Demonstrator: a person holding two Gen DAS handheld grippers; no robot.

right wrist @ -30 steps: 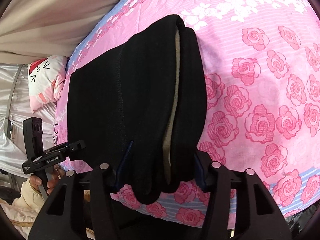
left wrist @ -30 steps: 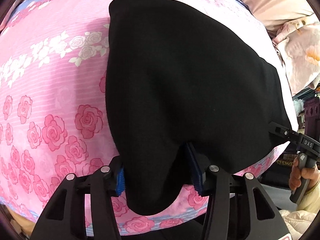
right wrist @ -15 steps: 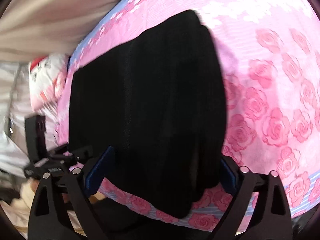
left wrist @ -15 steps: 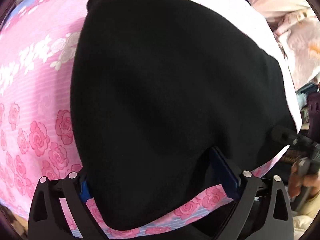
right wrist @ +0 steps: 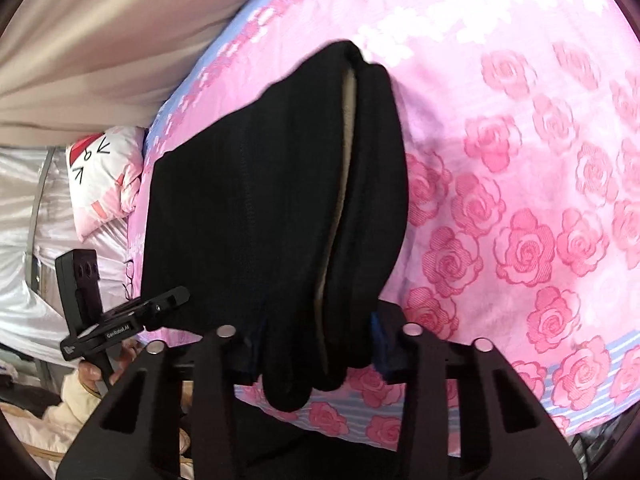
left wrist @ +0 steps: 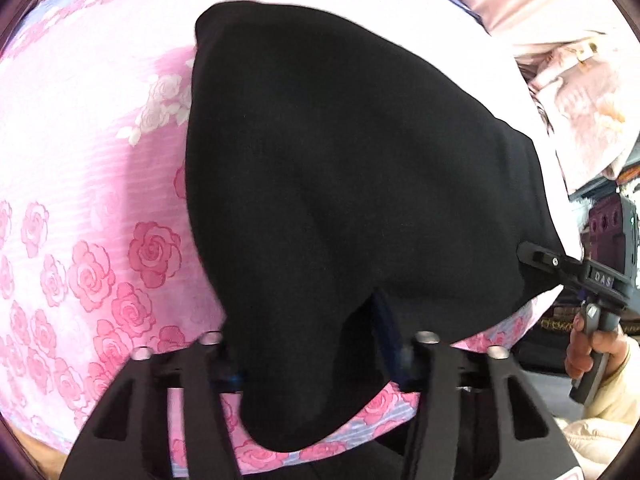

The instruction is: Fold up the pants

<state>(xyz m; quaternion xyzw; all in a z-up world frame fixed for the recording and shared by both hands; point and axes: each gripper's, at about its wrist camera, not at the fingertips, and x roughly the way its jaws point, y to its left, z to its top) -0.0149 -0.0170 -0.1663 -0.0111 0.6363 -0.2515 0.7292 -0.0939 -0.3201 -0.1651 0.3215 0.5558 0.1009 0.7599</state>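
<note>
The left tongs and right tongs have just been closing and now each pinch the black pants, which lie already folded into a thick bundle at the bed's near edge; likely one more fold remains.

Two black plastic fingers with triangular cut-outs, silver round screw heads and blue pads are being shown on the left gripper. The same black build, silver screw heads and blue pads are being shown on the right gripper. In the left wrist view the other gripper's grey-black handle, lettered "DAS", is being seen from the side, gripped by a hand in a cream padded sleeve. In the right wrist view white lettering is being displayed on the other black handle, above a cream cuff.
</note>
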